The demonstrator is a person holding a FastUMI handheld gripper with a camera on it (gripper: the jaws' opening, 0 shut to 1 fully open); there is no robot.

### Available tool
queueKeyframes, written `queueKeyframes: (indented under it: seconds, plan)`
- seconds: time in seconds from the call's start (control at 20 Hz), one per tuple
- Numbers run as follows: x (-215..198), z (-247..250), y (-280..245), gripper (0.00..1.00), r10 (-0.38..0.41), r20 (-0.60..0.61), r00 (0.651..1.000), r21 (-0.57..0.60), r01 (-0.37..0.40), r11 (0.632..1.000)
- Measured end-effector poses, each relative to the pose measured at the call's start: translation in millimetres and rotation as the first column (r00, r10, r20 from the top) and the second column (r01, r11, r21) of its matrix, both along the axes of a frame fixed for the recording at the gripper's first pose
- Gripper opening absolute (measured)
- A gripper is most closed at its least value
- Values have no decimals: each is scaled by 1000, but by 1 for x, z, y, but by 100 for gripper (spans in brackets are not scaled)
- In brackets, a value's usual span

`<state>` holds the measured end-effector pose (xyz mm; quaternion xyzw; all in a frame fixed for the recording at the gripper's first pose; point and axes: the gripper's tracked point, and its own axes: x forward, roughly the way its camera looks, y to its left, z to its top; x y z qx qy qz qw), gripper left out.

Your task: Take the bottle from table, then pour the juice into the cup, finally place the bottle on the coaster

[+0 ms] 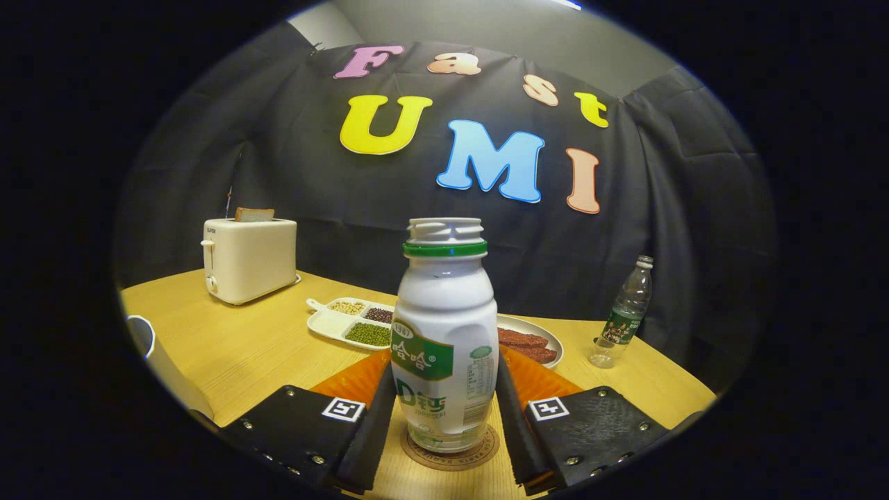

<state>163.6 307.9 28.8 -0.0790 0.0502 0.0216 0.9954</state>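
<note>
Wooden table fills the lower half of the frame, its pale top running back to a dark cloth wall. At center stands the bottle, white with a green label and a green ring under an open, capless neck; it is upright and its base sits on the round coaster at bottom center, which suggests the final placing step is at hand or just done. The gripper reaches in from the bottom of the frame, one finger on each side of the bottle's lower body; both look to lie against it or very nearly so, but whether they press or have eased off I cannot tell. Holding low on the body would keep the bottle steady as it settles. At left center sits a cream toaster with a slice of bread poking from its slot. Behind the bottle lie a white divided tray of beans and grains and a plate of reddish strips. At far left, a white cup shows its rim. At right stands a small clear water bottle.
</note>
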Motion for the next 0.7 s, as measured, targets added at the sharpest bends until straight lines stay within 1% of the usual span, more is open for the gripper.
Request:
queueKeyframes:
  seconds: [0.25, 0.7]
  plan:
    - [3, -10, -8, 71, -7, -25, 1000, 6, 7, 1000]
    - [0, -11, -17, 71, -6, 6, 1000, 105, 5, 994]
